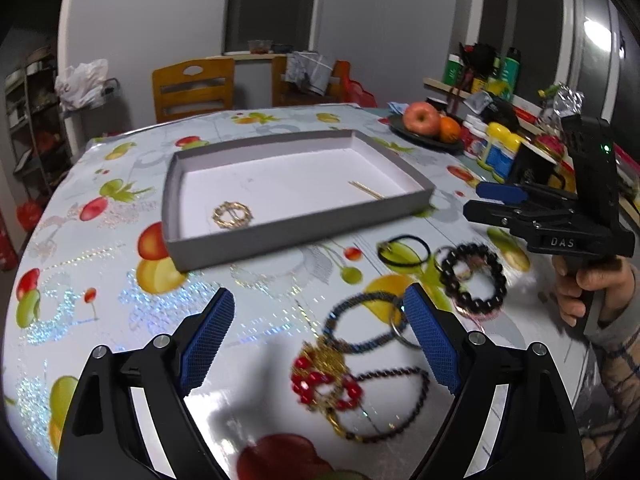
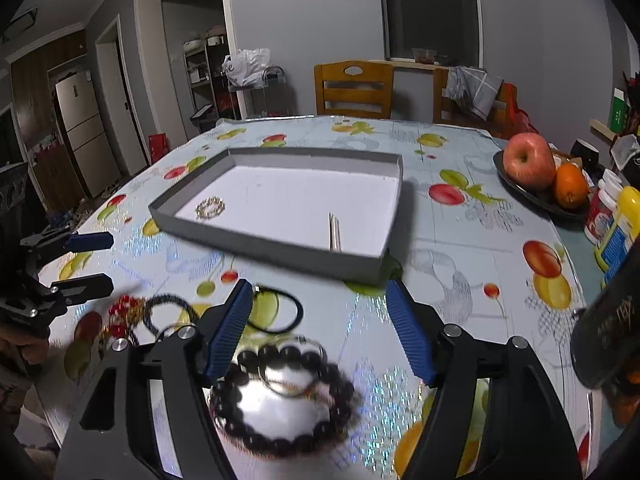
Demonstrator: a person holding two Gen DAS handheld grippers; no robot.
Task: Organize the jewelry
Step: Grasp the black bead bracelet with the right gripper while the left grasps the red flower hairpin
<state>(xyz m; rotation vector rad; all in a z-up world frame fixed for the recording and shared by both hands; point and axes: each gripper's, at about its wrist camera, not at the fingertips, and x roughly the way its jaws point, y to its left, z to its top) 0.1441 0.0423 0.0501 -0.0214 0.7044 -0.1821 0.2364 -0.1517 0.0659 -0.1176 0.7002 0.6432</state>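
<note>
My left gripper (image 1: 320, 336) spread wide, red charm (image 1: 320, 384) at six o'clock, my right gripper (image 2: 320, 320) gaping, bead bracelet (image 2: 280, 400) at seven o'clock, tray (image 2: 276, 248) at twelve.

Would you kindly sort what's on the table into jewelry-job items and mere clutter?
Job:
gray tray
gold brooch
gold stick
black bead bracelet
black hair tie
blue bead bracelet
red-gold piece

Clutter:
apple
orange
yellow-capped bottle
</note>
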